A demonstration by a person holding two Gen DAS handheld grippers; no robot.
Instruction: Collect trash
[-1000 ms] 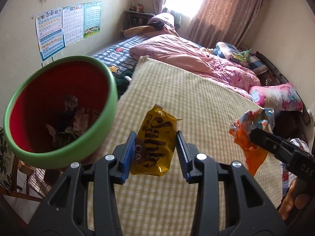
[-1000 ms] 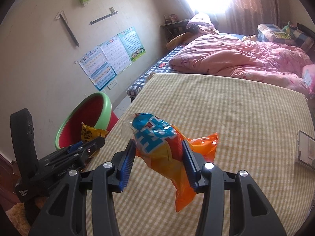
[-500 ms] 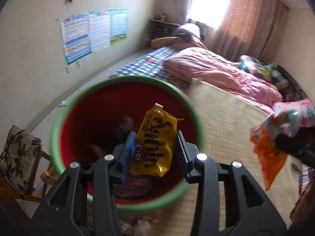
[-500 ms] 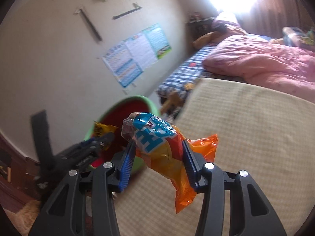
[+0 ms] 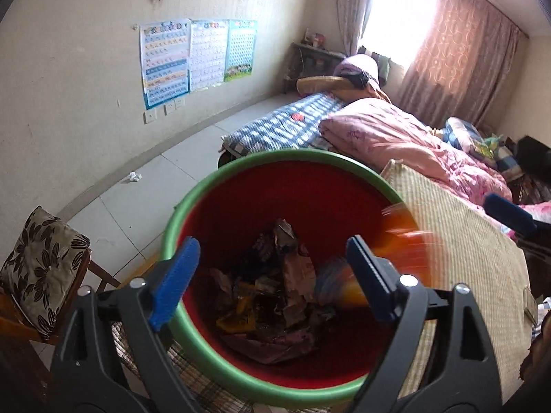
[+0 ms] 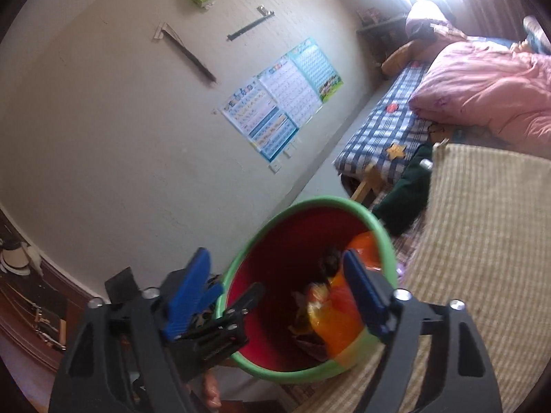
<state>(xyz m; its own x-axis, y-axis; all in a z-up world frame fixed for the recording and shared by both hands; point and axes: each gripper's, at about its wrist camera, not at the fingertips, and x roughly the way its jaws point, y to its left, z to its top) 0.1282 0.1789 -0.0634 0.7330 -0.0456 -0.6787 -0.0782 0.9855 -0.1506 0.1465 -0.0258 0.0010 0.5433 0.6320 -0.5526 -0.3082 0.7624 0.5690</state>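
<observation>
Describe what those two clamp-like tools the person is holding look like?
Each gripper, left and right, is a black plastic frame with triangular cut-outs and silver screws, ending in two fingers faced with ridged blue pads. No cables or sleeves show.

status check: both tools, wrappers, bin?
Left tool open over the bin, empty. Right tool open too. Orange wrapper blurred, dropping into bin; yellow wrapper lies among trash. Nothing blocking.

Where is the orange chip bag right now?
In the right wrist view the orange bag is a blur inside the red bin, at its right side, just left of the open right gripper's right finger.
</observation>
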